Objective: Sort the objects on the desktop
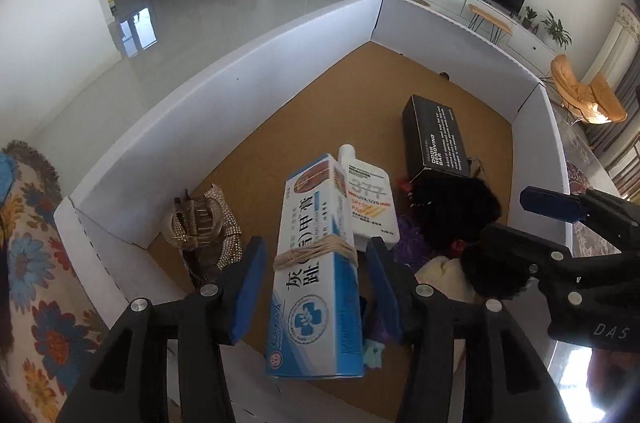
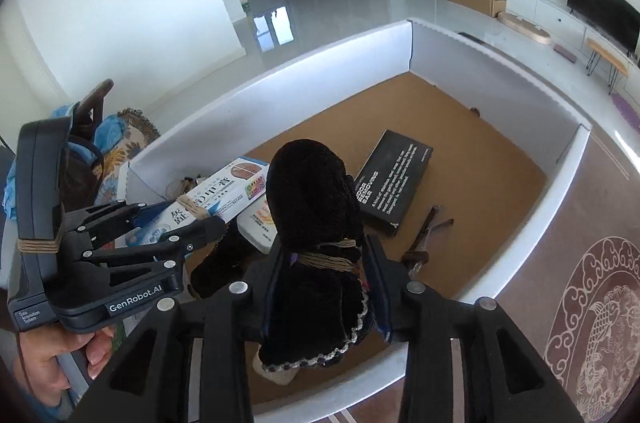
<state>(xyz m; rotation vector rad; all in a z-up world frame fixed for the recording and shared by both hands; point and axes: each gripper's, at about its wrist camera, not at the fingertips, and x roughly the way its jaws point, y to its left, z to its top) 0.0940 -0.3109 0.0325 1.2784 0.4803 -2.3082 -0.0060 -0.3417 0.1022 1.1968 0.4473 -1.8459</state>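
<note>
A white and blue medicine box [image 1: 316, 263] tied with twine hangs tilted between the blue pads of my left gripper [image 1: 316, 287]. A narrow gap shows on each side of it, so the jaws stand open. In the right wrist view the same box [image 2: 224, 195] juts from the left gripper [image 2: 188, 219]. My right gripper [image 2: 328, 283] stands open with a black fuzzy bundle [image 2: 316, 191], also bound with twine, filling the space between its fingers. Both grippers hover over the near end of a white-walled bin [image 1: 240, 83] with a cork-brown floor.
In the bin lie a black carton [image 1: 436, 139], a white sunscreen bottle [image 1: 368, 199], a rhinestone hair clip [image 1: 204, 219], glasses [image 2: 428, 235] and another black fuzzy piece [image 2: 224, 263]. A patterned rug [image 2: 592, 303] lies right of the bin, a floral cloth [image 1: 36, 263] left. A hand [image 2: 60, 355] holds the left gripper.
</note>
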